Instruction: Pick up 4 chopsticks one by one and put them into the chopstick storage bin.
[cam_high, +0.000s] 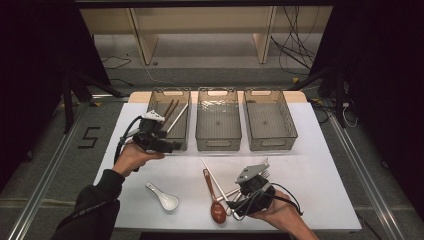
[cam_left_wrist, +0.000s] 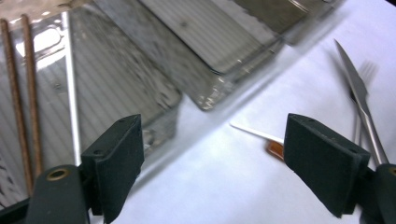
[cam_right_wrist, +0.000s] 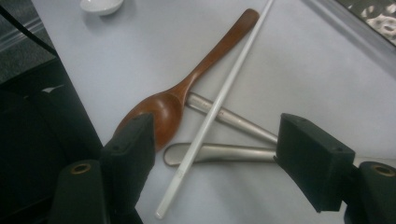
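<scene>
A lab-like recording space, dim and bare. White table (cam_high: 320, 165) on grey floor, loose cables (cam_high: 295, 47) at far right, empty wooden shelving (cam_high: 200, 22) behind.

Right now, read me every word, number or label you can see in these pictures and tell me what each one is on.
"5": a large dark figure marked on the grey floor left of the table, seen in the high view.
White chopstick: a tiny dark mark near its lower end in the right gripper view, too small to read.
Nothing readable on the three bins, the wooden spoon or the metal cutlery.
</scene>
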